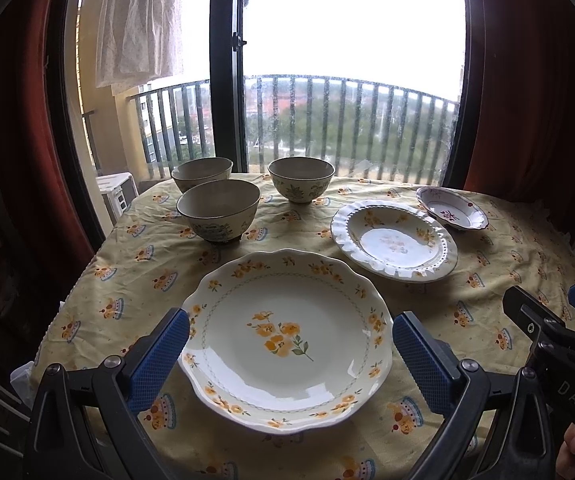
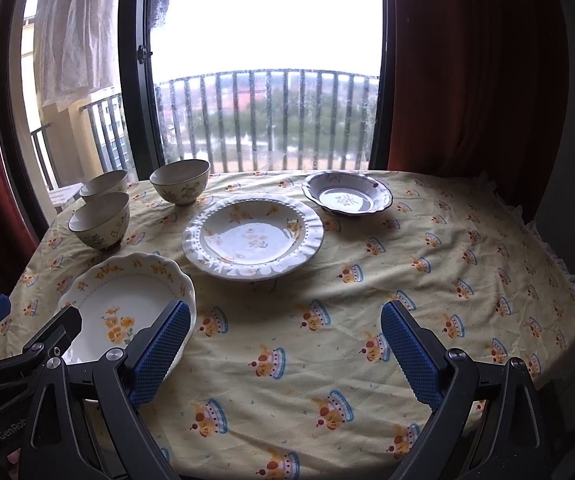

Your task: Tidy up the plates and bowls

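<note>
Three bowls point(image 1: 223, 204) near tabletop's far-left corner | three plates point(image 1: 287, 340) toward near edge | left gripper point(image 1: 289, 354) apart | right gripper point(image 2: 285, 350) apart, empty

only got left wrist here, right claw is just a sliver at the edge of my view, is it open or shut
observer: Open. The right claw has its blue pads spread wide, with only the yellow printed tablecloth showing between them.
operator: ok how does it sit against the big plate in front of me
observer: In the right wrist view its left finger overlaps the right rim of the scalloped white plate with yellow flowers. The rest of the claw is over cloth to the plate's right. I cannot tell whether the finger touches the rim.
</note>
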The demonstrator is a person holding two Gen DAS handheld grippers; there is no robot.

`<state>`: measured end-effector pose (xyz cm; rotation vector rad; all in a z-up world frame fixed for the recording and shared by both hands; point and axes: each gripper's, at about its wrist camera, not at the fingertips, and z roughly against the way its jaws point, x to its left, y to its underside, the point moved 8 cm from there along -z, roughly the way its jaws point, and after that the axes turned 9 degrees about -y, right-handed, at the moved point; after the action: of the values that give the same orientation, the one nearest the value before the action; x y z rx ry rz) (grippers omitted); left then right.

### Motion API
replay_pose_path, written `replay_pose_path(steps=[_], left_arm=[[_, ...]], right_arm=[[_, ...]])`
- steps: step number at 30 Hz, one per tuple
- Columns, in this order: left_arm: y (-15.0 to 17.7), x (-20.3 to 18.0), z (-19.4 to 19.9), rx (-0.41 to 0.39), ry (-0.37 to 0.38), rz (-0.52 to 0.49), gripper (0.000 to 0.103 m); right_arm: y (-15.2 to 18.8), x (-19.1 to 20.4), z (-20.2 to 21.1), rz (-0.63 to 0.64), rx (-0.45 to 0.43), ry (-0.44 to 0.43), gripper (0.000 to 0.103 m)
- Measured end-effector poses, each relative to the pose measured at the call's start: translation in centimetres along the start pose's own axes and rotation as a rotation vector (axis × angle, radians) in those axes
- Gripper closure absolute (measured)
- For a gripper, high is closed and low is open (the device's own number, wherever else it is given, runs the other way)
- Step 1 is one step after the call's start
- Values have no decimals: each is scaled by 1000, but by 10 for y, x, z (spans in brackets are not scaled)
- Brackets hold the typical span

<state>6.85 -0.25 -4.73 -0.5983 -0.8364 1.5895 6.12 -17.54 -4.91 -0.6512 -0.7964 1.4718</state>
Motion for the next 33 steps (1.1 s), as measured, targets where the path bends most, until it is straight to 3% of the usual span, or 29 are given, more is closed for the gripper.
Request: replay_pose_path(steps=[27,33], left_arm=[[-5,12,-15,18,-3,1,1],[-10,24,-35,50,-13,-3,8]], right_arm=[[-3,13,-11,-3,10,-12,5],[-9,33,-30,29,45,-48,5]])
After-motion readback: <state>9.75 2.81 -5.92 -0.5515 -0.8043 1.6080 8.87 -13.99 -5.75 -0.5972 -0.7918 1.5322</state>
